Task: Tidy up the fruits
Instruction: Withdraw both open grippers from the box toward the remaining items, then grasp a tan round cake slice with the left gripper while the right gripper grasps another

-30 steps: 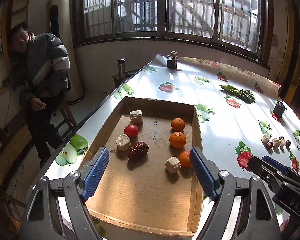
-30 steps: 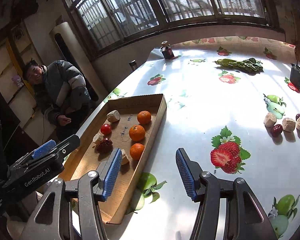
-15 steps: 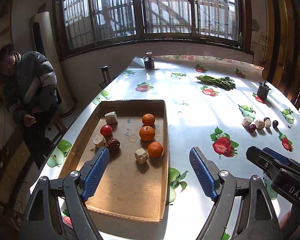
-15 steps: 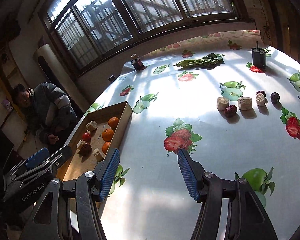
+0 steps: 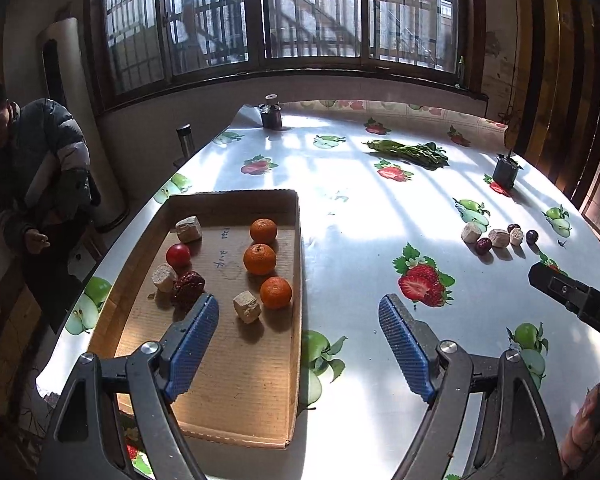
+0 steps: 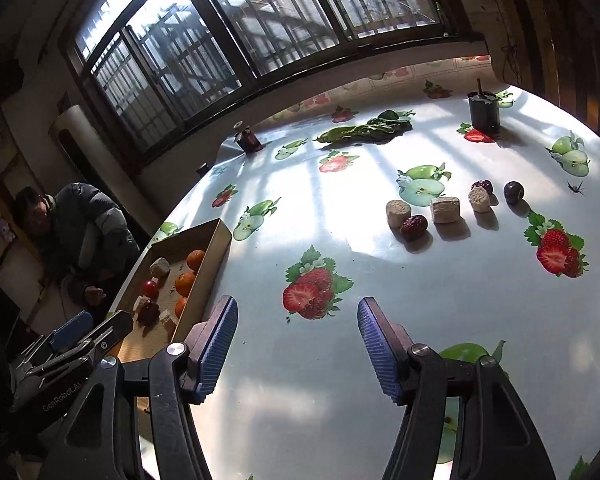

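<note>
A shallow cardboard tray (image 5: 296, 264) (image 6: 220, 240) lies at the table's left edge. It holds three oranges (image 5: 259, 258), a red tomato (image 5: 178, 255), a red date (image 5: 188, 283) and several beige chunks (image 5: 247, 306). On the right of the table lie loose beige chunks (image 6: 445, 209), red dates (image 6: 414, 227) and a dark plum (image 6: 513, 192). My left gripper (image 5: 298, 336) hangs open over the tray's right rim, nothing between its fingers. My right gripper (image 6: 296, 344) hovers above bare tablecloth short of the loose pile, jaws opening, empty.
A fruit-print cloth covers the table (image 5: 360, 232). Leafy greens (image 6: 364, 130), a dark jar (image 6: 249, 140) and a black cup (image 6: 483, 110) stand at the far side. A person in a puffer jacket (image 5: 36, 168) sits left of the table, by a steel flask (image 5: 185, 142).
Both grippers have swung right: the tray slid left in both views and the loose pile came nearer in the right wrist view. The right jaws stand slightly wider.
</note>
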